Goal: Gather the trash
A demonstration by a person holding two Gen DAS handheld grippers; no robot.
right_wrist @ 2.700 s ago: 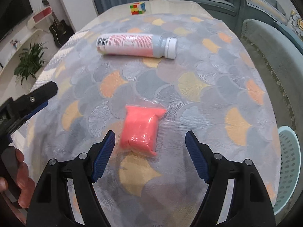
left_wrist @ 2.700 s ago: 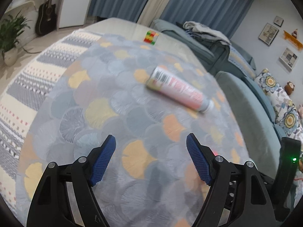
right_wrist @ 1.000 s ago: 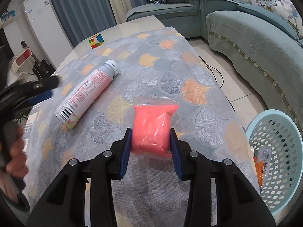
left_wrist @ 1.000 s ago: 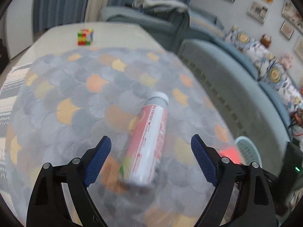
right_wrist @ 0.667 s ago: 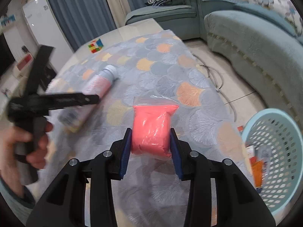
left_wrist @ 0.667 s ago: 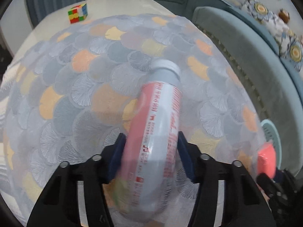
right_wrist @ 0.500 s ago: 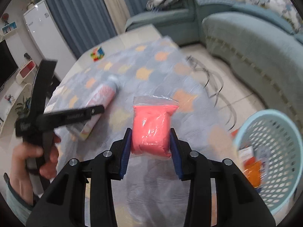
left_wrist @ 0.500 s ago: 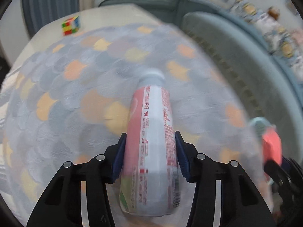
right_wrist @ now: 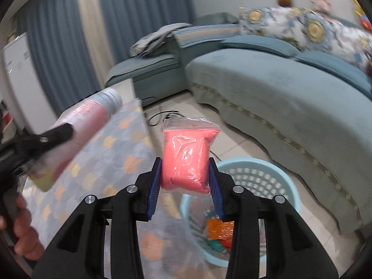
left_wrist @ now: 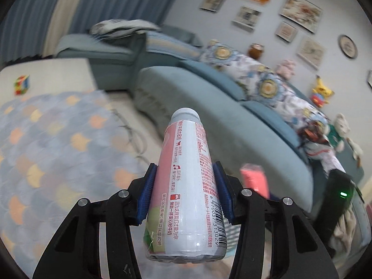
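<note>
My left tongs [left_wrist: 184, 194] are clenched around the pink and white bottle [left_wrist: 186, 186], blue pads pressed to both its sides, its grey cap pointing away from me toward the teal sofa [left_wrist: 209, 107] and the whole bottle lifted off the bench [left_wrist: 46, 139]. From the right wrist view I see that same bottle [right_wrist: 79, 127] blurred at the left, tilted upward above the patterned cloth [right_wrist: 111, 153]. My right tongs [right_wrist: 184, 186] are grasping the pink plastic bag [right_wrist: 186, 155], which stands up between the pads in the air, in front of the light blue basket [right_wrist: 274, 174] on the floor beside the bench. Inside the basket lies an orange wrapper [right_wrist: 219, 229] with something green below it. A colourful puzzle cube [left_wrist: 22, 84] sits on the bare far end of the bench.
</note>
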